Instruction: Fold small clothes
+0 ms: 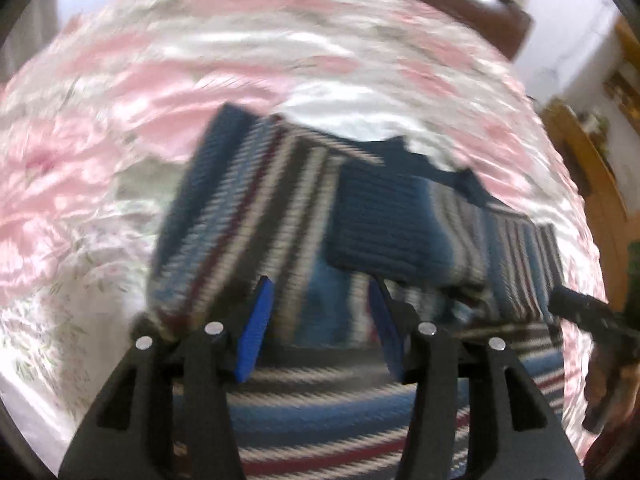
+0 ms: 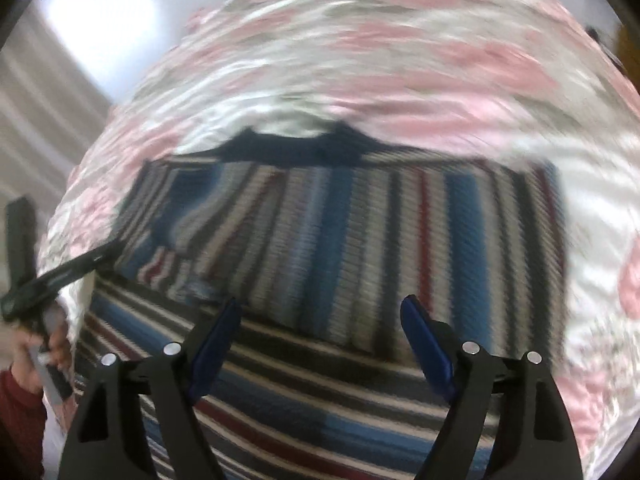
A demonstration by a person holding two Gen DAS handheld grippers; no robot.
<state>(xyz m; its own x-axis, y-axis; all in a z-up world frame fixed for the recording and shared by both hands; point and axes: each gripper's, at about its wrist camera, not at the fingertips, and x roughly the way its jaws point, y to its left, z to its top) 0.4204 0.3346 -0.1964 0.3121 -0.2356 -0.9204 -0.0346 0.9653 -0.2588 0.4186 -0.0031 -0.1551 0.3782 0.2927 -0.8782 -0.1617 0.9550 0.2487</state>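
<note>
Striped knit sweater (image 2: 340, 240) is lying mid-frame on the pink floral bedspread (image 2: 400, 60), partly folded, navy collar at top. Right gripper (image 2: 326, 320) is hovering over it, jaws spread, gripping nothing. Left gripper (image 1: 320, 300) likewise apart above the folded sleeve (image 1: 384, 224). Both views blurred.

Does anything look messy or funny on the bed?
Nothing is spilled or torn. The striped sweater lies partly folded on the flowery bedspread, with one sleeve crossed over its front. Both pictures are blurry. The left gripper and right gripper are open above it.
</note>
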